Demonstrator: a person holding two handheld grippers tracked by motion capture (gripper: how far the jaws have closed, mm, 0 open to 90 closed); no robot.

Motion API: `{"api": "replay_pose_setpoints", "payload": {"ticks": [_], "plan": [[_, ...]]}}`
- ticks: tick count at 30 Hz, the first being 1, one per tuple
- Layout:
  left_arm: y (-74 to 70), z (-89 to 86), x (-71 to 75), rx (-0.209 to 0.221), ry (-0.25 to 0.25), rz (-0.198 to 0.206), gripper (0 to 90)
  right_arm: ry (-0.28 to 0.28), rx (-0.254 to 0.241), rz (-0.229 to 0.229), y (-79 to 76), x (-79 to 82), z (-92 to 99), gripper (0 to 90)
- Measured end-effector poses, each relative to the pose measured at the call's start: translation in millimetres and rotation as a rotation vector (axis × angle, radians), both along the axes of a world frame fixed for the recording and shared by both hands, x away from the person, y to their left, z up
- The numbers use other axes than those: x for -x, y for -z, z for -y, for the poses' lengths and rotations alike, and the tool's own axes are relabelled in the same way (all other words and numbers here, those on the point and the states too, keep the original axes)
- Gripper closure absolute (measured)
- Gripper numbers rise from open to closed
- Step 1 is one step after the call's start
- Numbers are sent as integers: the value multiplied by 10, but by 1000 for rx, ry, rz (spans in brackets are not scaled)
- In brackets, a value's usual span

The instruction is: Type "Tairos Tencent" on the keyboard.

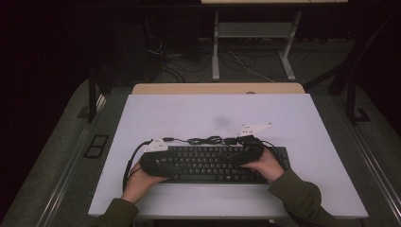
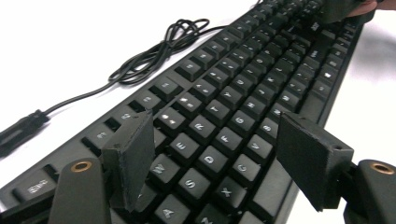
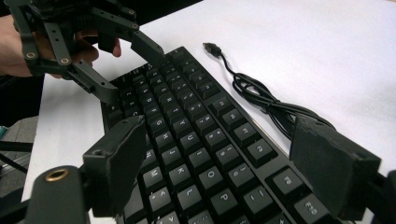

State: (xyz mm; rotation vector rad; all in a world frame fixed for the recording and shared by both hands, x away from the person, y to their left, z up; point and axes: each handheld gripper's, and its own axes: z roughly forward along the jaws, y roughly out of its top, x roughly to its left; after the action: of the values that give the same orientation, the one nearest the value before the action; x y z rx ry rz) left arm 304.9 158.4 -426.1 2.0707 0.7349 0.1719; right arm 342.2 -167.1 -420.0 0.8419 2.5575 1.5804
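Observation:
A black keyboard (image 1: 208,163) lies flat near the front of the white table top (image 1: 189,113). Its black cable (image 1: 208,140) lies coiled just behind it, and the USB plug (image 3: 212,47) rests loose on the table. My left gripper (image 1: 165,165) is over the keyboard's left end. Its pads (image 2: 130,158) stand wide apart above the keys (image 2: 224,93), touching nothing. My right gripper (image 1: 237,158) is over the right end. Its pads (image 3: 116,163) are spread across the keyboard (image 3: 187,121) without pressing on it. The left gripper (image 3: 121,67) also appears in the right gripper view, jaws straddling the far end.
The coiled cable (image 2: 149,51) lies close along the keyboard's back edge. A bare strip of table runs in front of the keyboard, and a wide bare area behind it. A wooden edge (image 1: 217,88) borders the far side. Beyond it are desk legs (image 1: 215,47) and floor cables.

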Motion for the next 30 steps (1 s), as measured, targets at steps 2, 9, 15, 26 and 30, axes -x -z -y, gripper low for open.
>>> {"api": "replay_pose_setpoints", "payload": {"ticks": [2, 9, 15, 26, 30], "plan": [[-3, 19, 19, 8, 5, -4, 277, -2, -2, 3, 7, 13, 21, 183], [3, 27, 100, 22, 19, 3, 322, 5, 6, 5, 18, 55, 66, 183], [18, 17, 181, 21, 58, 3, 503, 9, 4, 3, 19, 47, 84, 183], [45, 39, 219, 10, 111, -21, 890, 4, 9, 5, 50, 33, 65, 183], [72, 50, 215, 3, 121, -35, 891, 9, 10, 1, 52, 36, 69, 183]]}}
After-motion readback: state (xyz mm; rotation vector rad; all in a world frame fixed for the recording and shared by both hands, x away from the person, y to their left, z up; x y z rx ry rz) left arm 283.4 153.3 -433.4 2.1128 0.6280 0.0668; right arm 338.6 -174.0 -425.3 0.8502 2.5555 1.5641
